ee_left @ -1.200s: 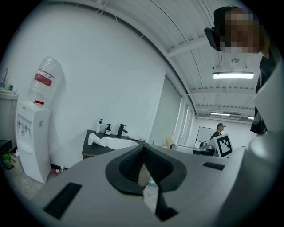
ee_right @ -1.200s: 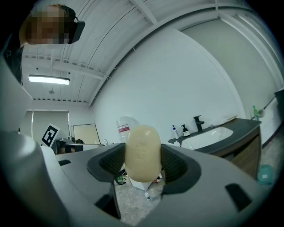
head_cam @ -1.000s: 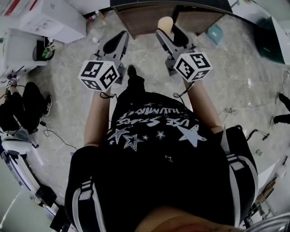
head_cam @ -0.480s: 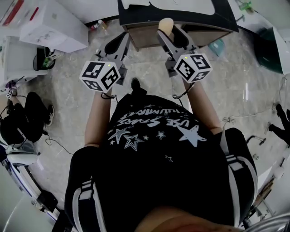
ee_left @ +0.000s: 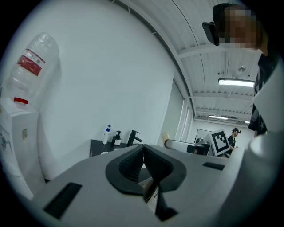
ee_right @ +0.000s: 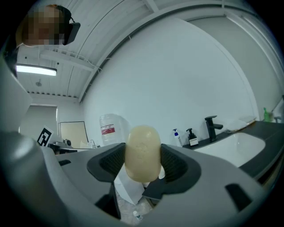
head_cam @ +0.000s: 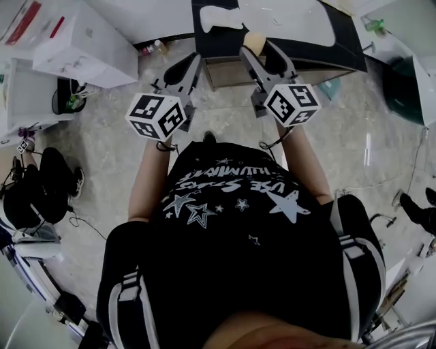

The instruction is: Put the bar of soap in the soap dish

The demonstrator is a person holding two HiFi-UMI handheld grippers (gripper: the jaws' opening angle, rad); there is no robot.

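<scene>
A pale cream bar of soap (ee_right: 143, 153) stands upright between the jaws of my right gripper (ee_right: 143, 156), which is shut on it. In the head view the soap (head_cam: 252, 41) shows at the tip of the right gripper (head_cam: 256, 48), just at the front edge of a black counter (head_cam: 344, 41). My left gripper (head_cam: 193, 61) is held beside it at the left. It is shut with nothing in it, its pads pressed together (ee_left: 143, 148). A white item (head_cam: 219, 15) lies on the counter's left part; I cannot tell whether it is the soap dish.
A white basin (head_cam: 293, 20) is set in the counter, with a black faucet (ee_right: 211, 126) and two pump bottles (ee_right: 191, 137) behind it. A wooden cabinet (head_cam: 228, 73) sits below. A water cooler with its bottle (ee_left: 31, 66) and white boxes (head_cam: 75, 37) stand at the left.
Both grippers and the person have moved forward to the counter; its top and basin have come into view. The right gripper still holds the soap and the left stays shut.
</scene>
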